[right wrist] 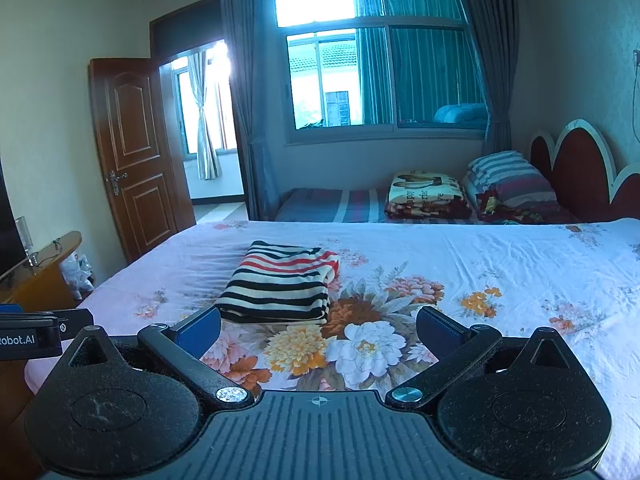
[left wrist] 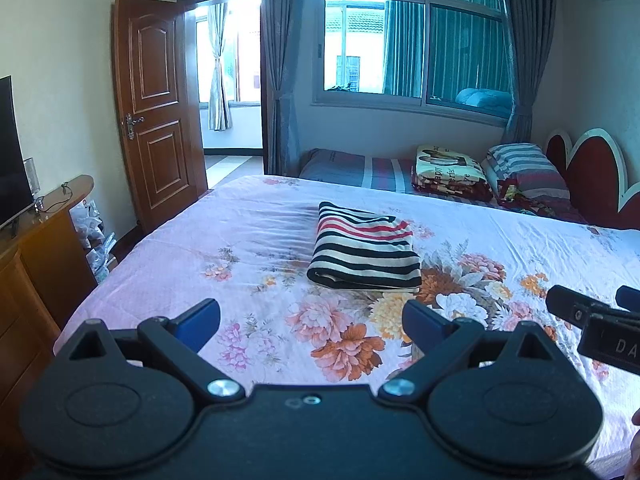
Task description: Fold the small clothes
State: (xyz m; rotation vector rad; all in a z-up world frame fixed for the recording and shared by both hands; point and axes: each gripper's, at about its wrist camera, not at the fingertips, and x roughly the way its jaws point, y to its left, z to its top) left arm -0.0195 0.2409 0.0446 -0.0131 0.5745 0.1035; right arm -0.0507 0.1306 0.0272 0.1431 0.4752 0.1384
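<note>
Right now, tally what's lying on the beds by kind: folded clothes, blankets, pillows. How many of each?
Folded striped garment: 1, on the floral sheet, apart from both open grippers
Folded printed blanket: 1, on the far bed
Striped pillow: 1, beside the blanket by the headboard
Total: 3

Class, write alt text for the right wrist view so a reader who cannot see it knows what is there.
A folded striped garment lies on a floral bedsheet, just beyond the right gripper, whose jaws are open and empty. The left gripper pokes in at the left edge. Behind the bed are a window, a wooden door and a folded blanket.
</note>
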